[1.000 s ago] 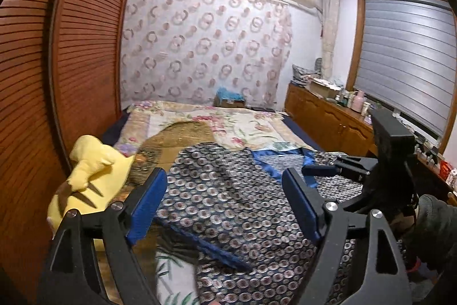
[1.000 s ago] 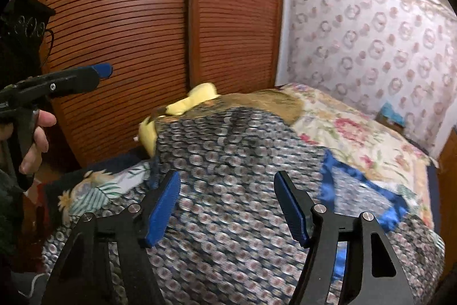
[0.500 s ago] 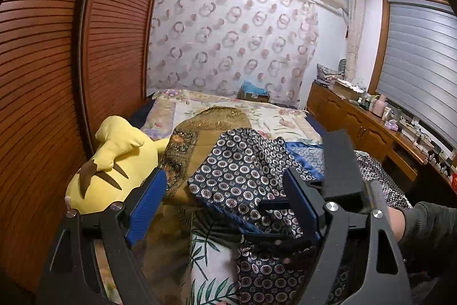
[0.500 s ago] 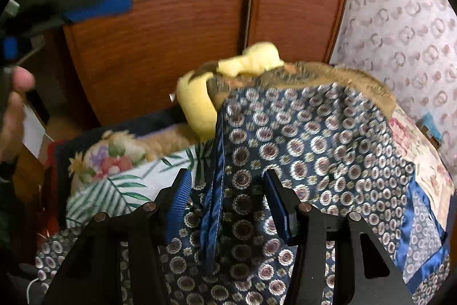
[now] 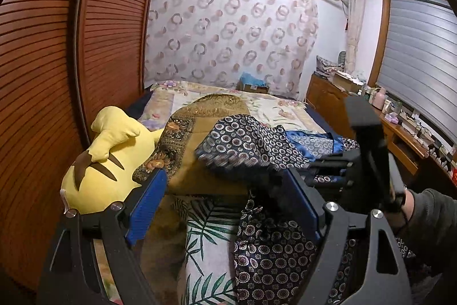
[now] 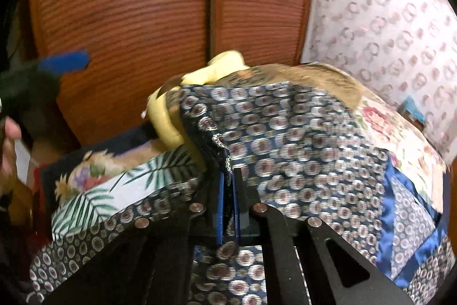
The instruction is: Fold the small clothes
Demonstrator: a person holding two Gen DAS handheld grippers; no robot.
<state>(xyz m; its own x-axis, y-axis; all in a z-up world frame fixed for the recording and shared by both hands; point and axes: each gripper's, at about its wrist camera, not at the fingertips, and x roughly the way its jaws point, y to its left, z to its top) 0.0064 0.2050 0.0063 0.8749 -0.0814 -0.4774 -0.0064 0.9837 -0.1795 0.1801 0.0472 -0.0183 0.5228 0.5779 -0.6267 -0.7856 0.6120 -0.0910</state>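
The brown slatted closet doors (image 5: pixel 42 70) stand like a wall along the left side of the bed (image 5: pixel 274 108), so nothing can pass there. A yellow plush toy (image 5: pixel 105 165) sits tight against the doors and blocks that corner. A gold patterned blanket (image 5: pixel 200 145) makes a hump just beside the toy. The dark circle-print garment (image 6: pixel 300 139) is bunched up in the middle. The far part of the bed by the curtain (image 5: pixel 228 28) is flat and free. A wooden dresser (image 5: pixel 331 102) full of small things blocks the right side.
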